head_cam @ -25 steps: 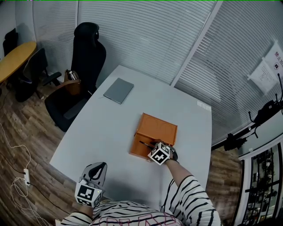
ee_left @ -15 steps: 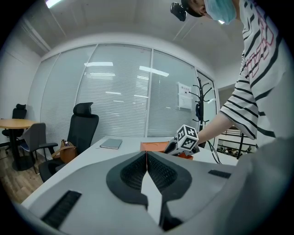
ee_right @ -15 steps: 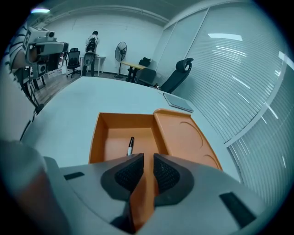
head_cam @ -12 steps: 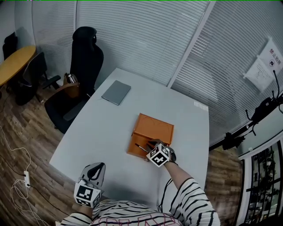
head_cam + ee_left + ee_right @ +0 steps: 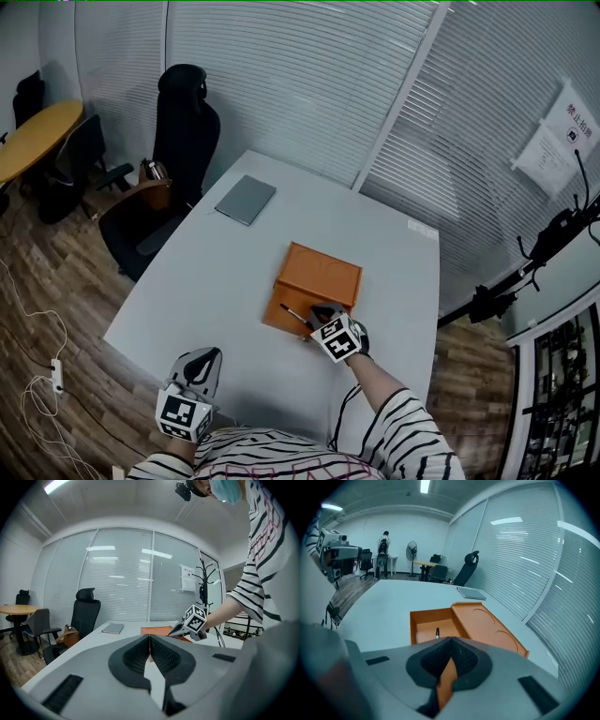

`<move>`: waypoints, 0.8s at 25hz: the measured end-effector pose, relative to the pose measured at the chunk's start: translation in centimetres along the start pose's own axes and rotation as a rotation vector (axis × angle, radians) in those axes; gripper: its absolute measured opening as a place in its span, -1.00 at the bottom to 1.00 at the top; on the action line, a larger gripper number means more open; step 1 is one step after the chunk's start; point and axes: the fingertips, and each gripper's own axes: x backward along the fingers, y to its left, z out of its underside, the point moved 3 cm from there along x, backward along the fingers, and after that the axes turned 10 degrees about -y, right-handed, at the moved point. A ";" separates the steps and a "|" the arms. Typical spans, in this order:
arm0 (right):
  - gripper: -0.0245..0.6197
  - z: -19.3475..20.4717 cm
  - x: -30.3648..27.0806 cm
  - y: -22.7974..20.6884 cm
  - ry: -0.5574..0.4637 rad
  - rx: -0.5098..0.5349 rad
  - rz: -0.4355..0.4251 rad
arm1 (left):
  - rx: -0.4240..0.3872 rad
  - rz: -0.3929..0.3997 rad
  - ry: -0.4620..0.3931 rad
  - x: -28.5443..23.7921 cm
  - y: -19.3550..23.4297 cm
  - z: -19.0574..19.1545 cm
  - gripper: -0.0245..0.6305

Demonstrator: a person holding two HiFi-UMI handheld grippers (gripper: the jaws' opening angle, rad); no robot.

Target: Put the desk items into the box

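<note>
An orange box (image 5: pixel 319 272) stands mid-table; in the right gripper view its open compartment (image 5: pixel 425 626) lies beside a flat orange panel with round recesses (image 5: pixel 487 626). My right gripper (image 5: pixel 317 319) sits at the box's near edge, shut on a thin dark pen (image 5: pixel 292 315). In the right gripper view the jaws (image 5: pixel 450 640) are closed and the pen's tip (image 5: pixel 437 632) pokes out over the open compartment. My left gripper (image 5: pixel 208 358) rests low near the table's front edge, apart from the box, its jaws (image 5: pixel 149 638) shut with nothing between them.
A grey notebook (image 5: pixel 246 199) lies near the table's far left corner. A black office chair (image 5: pixel 183 122) stands beyond that corner, with a brown bag (image 5: pixel 150 183) beside it. The white table (image 5: pixel 206 281) ends close to my left gripper; blinds line the far wall.
The right gripper with the pen has shifted slightly toward me and left along the box's near edge. The left gripper has stayed put.
</note>
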 end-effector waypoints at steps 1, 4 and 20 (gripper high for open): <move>-0.84 -0.2 0.5 0.0 -0.022 -0.017 0.007 | 0.000 -0.004 -0.002 0.0 -0.3 -0.2 -0.86; -0.84 -1.1 2.4 0.0 -0.097 -0.091 0.031 | 0.002 -0.017 -0.002 0.1 -1.4 -0.6 -0.86; -0.84 -2.3 15.9 0.0 -0.439 -0.368 0.111 | -0.021 -0.082 -0.012 0.1 -7.3 -2.5 -0.86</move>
